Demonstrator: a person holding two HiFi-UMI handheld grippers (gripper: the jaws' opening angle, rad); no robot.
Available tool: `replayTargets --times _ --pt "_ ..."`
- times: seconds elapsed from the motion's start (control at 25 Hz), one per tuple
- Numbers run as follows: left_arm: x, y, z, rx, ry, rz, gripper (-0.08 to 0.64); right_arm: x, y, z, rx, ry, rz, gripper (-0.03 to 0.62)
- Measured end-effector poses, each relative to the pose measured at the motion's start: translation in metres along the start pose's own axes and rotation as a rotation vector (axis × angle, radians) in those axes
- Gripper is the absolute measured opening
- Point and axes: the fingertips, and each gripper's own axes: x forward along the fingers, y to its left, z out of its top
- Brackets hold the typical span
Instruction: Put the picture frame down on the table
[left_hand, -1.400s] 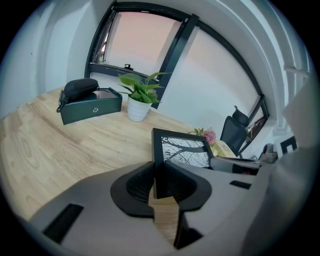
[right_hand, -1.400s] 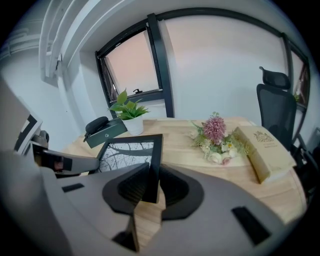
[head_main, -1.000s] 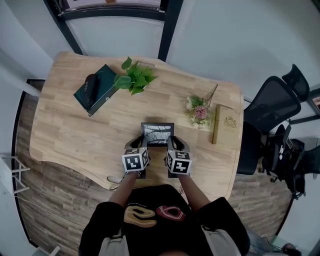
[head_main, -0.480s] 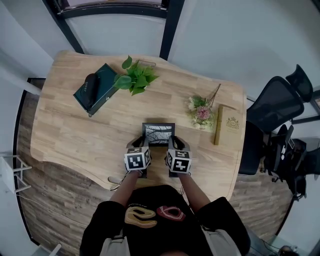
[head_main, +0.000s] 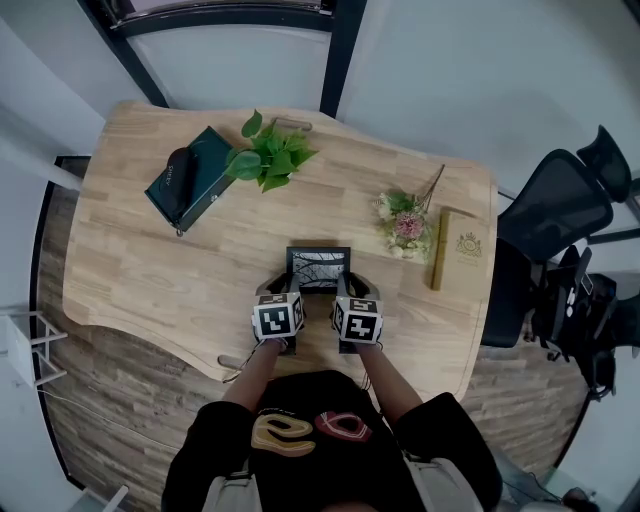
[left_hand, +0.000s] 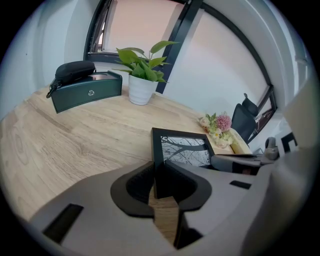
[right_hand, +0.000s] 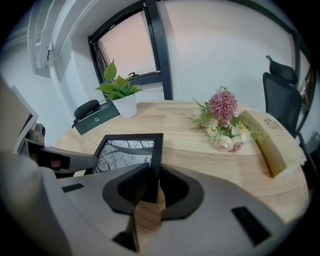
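The black rectangular picture frame (head_main: 318, 268), with a grey print of bare branches, is held between the two tools over the near part of the pale wooden surface (head_main: 150, 270), just in front of the person. The left tool (left_hand: 159, 172) is clamped on the left side bar of the frame, close to its near corner; its jaws press on the bar from both sides. The right tool (right_hand: 150, 180) is clamped in the same way on the right side bar. The frame extends away from both tools, with its printed face turned upward. Whether its underside touches the wood, I cannot tell.

Well apart from the frame, at the far left, stand a dark green box (head_main: 205, 185) with a black case (head_main: 180, 170) on top and a leafy green plant in a white pot (head_main: 268, 155). At the right lie a bunch of pink and white flowers (head_main: 405, 225) and, just beside it, a long beige box (head_main: 455, 250).
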Motion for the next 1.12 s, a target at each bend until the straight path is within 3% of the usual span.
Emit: replayTargets --times 1.12 --pt "0.019 0.006 -0.008 -0.01 0.063 0.012 0.08 0.019 -0.004 -0.012 0.015 0.078 0.004 0.08"
